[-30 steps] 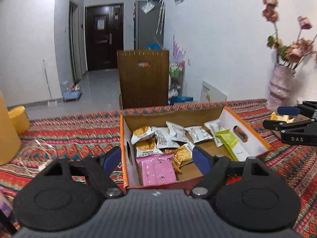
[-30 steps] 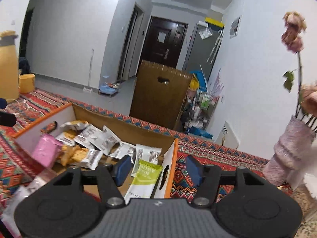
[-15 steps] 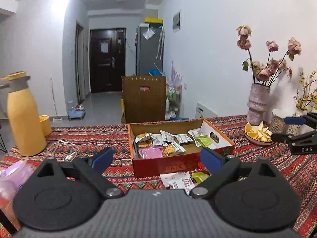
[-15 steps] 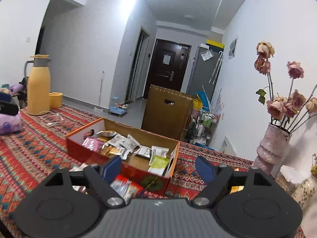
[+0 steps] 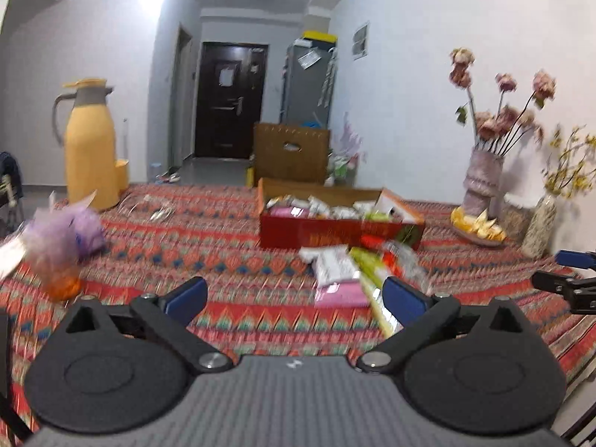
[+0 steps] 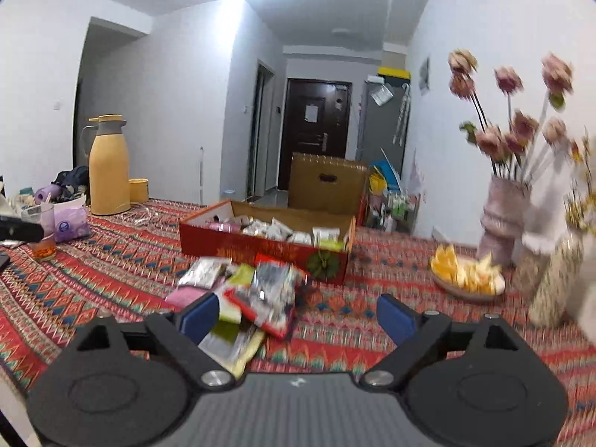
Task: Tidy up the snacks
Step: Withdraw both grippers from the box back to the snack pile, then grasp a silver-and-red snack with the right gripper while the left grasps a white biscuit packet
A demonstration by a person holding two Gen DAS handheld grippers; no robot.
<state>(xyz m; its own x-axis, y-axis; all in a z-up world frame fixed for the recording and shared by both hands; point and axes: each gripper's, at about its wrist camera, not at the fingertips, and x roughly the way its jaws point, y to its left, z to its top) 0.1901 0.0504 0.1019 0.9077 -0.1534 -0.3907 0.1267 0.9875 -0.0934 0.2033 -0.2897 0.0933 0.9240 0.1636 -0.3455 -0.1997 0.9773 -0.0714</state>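
A red cardboard box (image 5: 335,231) (image 6: 260,250) stands mid-table with several snack packets (image 5: 320,206) (image 6: 275,228) inside. A loose pile of packets (image 5: 346,272) (image 6: 257,290), white, pink, green and red, lies on the cloth in front of it. My left gripper (image 5: 294,294) hovers well back from the box, its jaws opening, with nothing between them. My right gripper (image 6: 296,316) is just behind the pile, its jaws also opening and empty. Each gripper shows at the edge of the other's view: the right gripper (image 5: 570,279) and the left gripper (image 6: 18,229).
A yellow thermos jug (image 5: 89,145) (image 6: 108,167), a purple bag (image 5: 63,231) and a glass (image 5: 61,279) stand at the left. On the right are a vase of dried flowers (image 5: 482,182), a plate of orange slices (image 5: 478,225) and a jar (image 5: 540,223).
Both grippers have drawn back from right over the box, which now sits farther off. Their jaws have spread wider. The loose pile has come into view.
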